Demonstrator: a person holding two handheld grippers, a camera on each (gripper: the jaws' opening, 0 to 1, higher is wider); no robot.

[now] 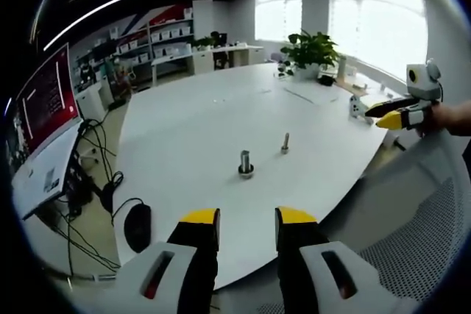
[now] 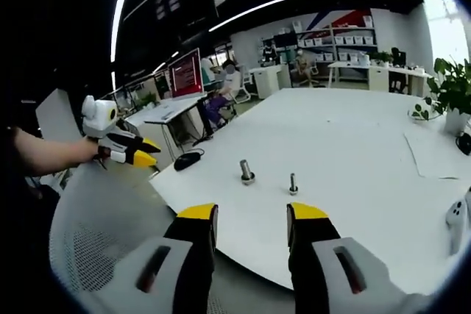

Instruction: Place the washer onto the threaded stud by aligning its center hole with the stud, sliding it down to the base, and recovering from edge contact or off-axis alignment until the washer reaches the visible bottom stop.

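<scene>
Starting pose: left tongs [image 1: 247,222] and right tongs [image 2: 252,220] both released, empty, well short of the desk [image 1: 191,119]. The washer appears to ring the larger stud [image 1: 245,163] (small bolt [image 1: 285,143] beside). Approach squarely from above, keeping hole and stud coaxial.

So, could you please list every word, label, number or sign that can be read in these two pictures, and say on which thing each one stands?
No text can be read.
Red monitor screen beside the white oval table: pale lines of writing, too blurred to read.
The same red screen in the right gripper view: too small to read.
White storage boxes on the far shelves: no legible labels.
</scene>
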